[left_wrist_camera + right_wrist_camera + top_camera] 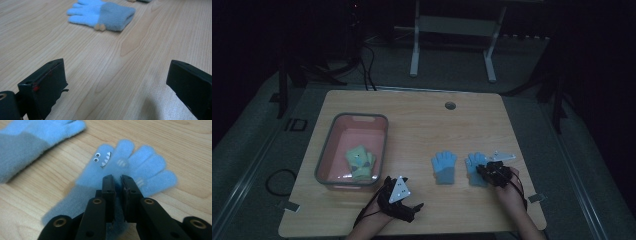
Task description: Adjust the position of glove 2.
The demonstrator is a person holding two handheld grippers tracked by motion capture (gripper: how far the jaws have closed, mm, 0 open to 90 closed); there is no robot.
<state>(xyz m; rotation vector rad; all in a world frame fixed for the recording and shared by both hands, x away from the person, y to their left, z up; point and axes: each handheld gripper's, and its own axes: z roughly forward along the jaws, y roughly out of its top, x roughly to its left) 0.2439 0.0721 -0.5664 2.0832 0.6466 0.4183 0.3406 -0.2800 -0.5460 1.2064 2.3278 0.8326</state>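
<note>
Two blue gloves with grey cuffs lie side by side on the wooden table. The left one [444,167] [105,13] [32,137] lies free. The right one [474,165] [140,162] has a small monster face with eyes and teeth. My right gripper [486,171] [118,180] is shut on this right glove, with a fold of its blue fabric pinched between the jaws near the palm. My left gripper [406,195] [117,82] stands open low over bare wood near the front edge, pointing toward the left glove, with nothing between its jaws.
A pink bin with a grey rim [384,145] stands at the table's left and holds a pair of green gloves [360,161]. A round cable hole [450,105] sits near the far edge. White frame legs [414,55] stand on the floor beyond.
</note>
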